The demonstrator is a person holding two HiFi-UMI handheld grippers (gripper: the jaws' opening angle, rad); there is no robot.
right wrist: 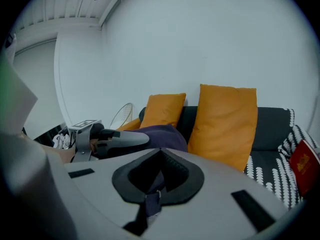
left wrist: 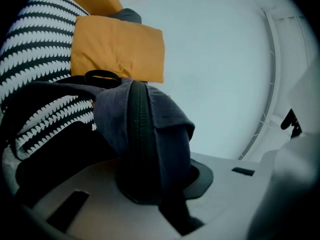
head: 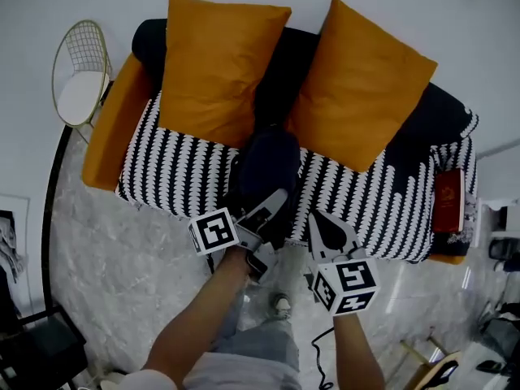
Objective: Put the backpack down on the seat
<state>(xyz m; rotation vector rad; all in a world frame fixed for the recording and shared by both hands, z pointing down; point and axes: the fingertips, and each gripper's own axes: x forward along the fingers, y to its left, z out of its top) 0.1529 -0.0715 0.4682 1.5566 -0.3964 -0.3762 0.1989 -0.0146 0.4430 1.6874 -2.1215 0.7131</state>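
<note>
The left gripper is clenched on a padded fold of the dark blue backpack. The right gripper pinches its thin webbing strap. In the head view the backpack lies at frame centre over the striped sofa seat, between the left orange cushion and the right orange cushion. A red book lies at the right edge.

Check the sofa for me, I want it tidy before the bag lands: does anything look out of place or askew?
Nothing spilled or damaged. Only the right orange square cushion sits tilted, and a red book lies at the far right end of the black-and-white patterned seat.
</note>
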